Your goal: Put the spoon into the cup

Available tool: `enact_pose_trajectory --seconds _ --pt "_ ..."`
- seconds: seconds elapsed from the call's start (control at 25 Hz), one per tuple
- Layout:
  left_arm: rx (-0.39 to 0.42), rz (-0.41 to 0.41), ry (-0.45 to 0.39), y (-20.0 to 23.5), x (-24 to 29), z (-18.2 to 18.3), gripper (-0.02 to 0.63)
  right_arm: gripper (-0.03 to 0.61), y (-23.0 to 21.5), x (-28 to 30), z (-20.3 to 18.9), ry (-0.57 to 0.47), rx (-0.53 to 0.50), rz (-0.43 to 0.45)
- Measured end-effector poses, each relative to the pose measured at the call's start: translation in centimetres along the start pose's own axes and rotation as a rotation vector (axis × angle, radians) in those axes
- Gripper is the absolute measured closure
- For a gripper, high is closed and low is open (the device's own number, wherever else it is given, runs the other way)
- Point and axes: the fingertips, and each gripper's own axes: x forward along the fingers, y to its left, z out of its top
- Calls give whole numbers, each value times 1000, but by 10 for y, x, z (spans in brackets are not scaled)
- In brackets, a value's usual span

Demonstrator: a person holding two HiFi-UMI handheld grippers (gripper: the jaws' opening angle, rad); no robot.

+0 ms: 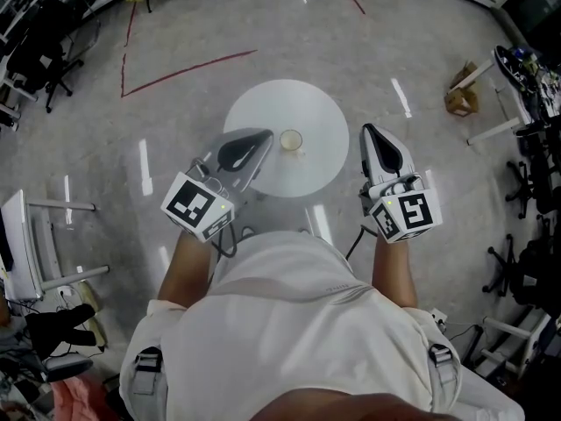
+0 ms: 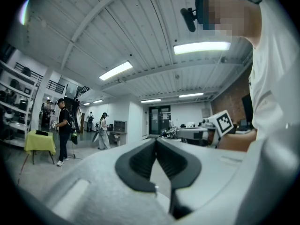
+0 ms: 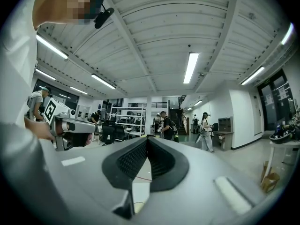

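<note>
Small pale cup (image 1: 291,140) between 2 clenched, empty grippers
The left gripper (image 1: 261,137) is shut on nothing, its tip just beside the cup, which stands upright near the middle of the round worktop (image 1: 263,103). The right gripper (image 1: 369,131), likewise shut and empty, sits farther off past the rim. No spoon shows, so its lie can't be judged.

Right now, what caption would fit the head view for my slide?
Person holds left gripper and right gripper, both shut, at round table with cup.

Cup (image 1: 291,139) sole obstacle on table (image 1: 298,103), ctr.
</note>
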Motion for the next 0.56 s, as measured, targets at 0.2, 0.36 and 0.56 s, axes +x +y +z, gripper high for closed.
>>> enact_pose_trajectory --seconds 0.2,0.36,0.56 --pt "-1 9 3 -6 -2 0 611 574 3 -4 -1 6 -1 18" --pt "-2 18 4 -3 -9 -1 611 574 10 0 -3 10 -2 31" --pt "-3 19 6 1 -12 -1 611 574 15 6 -4 13 -3 39"
